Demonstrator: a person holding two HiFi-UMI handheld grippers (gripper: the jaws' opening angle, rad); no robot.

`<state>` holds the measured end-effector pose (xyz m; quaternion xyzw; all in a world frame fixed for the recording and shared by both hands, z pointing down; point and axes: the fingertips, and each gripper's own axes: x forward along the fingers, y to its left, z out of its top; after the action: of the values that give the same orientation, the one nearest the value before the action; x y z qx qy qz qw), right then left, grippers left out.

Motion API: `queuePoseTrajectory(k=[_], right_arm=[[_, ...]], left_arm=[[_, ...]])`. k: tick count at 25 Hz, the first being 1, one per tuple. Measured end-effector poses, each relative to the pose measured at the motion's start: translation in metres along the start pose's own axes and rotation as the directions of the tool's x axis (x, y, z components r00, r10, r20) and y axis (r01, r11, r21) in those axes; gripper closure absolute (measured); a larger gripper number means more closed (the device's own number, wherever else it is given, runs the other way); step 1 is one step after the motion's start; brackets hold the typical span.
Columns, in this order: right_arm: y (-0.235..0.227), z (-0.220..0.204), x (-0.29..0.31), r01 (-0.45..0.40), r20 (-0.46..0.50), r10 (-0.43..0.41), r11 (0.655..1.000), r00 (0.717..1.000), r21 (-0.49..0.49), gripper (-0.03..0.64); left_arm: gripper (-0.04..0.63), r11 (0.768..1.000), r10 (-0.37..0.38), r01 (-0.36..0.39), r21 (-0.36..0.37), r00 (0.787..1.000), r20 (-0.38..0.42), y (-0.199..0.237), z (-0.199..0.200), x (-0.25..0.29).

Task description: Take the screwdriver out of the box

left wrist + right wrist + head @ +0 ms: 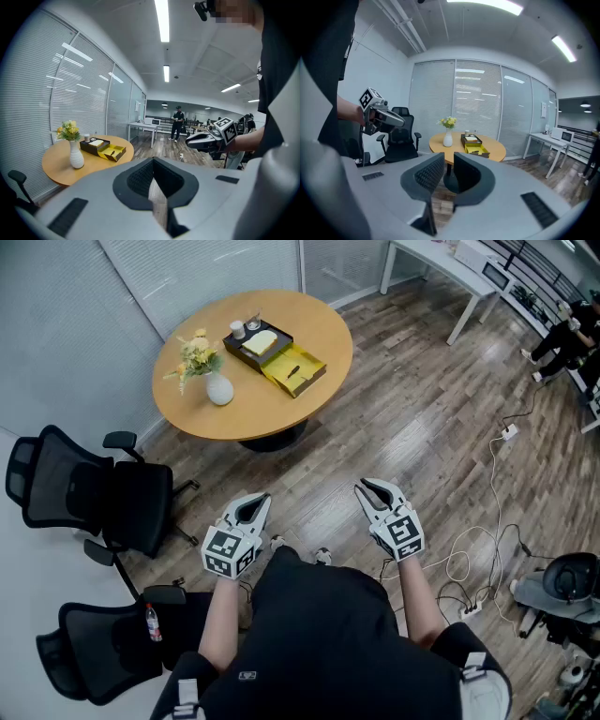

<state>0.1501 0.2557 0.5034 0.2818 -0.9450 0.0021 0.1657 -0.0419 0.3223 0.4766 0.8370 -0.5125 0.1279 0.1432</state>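
Note:
An open yellow box (pixel 314 371) sits on the round wooden table (pixel 309 324), far ahead of me, with a dark screwdriver (pixel 293 370) lying inside it. A black box (pixel 246 350) adjoins it. Both grippers hang over the wooden floor, well short of the table. My left gripper (pixel 255 505) is shut and holds nothing; its tips meet in the left gripper view (pixel 153 159). A narrow gap shows between the jaws of my right gripper (pixel 370 488), with nothing in it (pixel 449 157). The yellow box (pixel 477 150) is small and distant in the right gripper view.
A white vase of flowers (pixel 219 388) and small cups (pixel 238 329) stand on the table. Two black office chairs (pixel 94 493) (pixel 103 648) stand at my left. Cables (pixel 469 559) trail over the floor at my right. A white desk (pixel 441 259) stands beyond.

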Motion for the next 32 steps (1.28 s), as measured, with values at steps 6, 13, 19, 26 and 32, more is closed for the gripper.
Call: queuePoseTrajectory(k=[6,13,19,26,32], right_arm=[[-0.001,-0.002,-0.002,0.0,0.001,0.0,1.0,1.0,-0.005,0.56],[-0.001,-0.003,-0.003,-0.007,0.002,0.007,1.0,1.0,-0.008,0.56],[0.002,-0.002,-0.003,-0.01,0.0,0.01,1.0,1.0,-0.014,0.56],[-0.005,-0.006,-0.006,0.013,0.015,-0.013,1.0,1.0,0.028,0.56],[-0.009,-0.012,-0.008,0.022,0.006,-0.022,0.999,1.0,0.044,0.56]], left_arm=[[0.589,1.0,0.002,-0.002,0.002,1.0,0.004,-0.003,-0.001,0.001],[0.589,1.0,0.008,-0.008,0.002,1.0,0.004,-0.005,-0.002,0.001],[0.589,1.0,0.004,-0.004,0.005,1.0,0.001,-0.005,-0.001,0.0],[0.589,1.0,-0.006,0.006,0.016,1.0,-0.007,-0.008,0.002,0.006],[0.589,1.0,-0.006,0.006,0.021,1.0,-0.004,-0.01,0.006,0.009]])
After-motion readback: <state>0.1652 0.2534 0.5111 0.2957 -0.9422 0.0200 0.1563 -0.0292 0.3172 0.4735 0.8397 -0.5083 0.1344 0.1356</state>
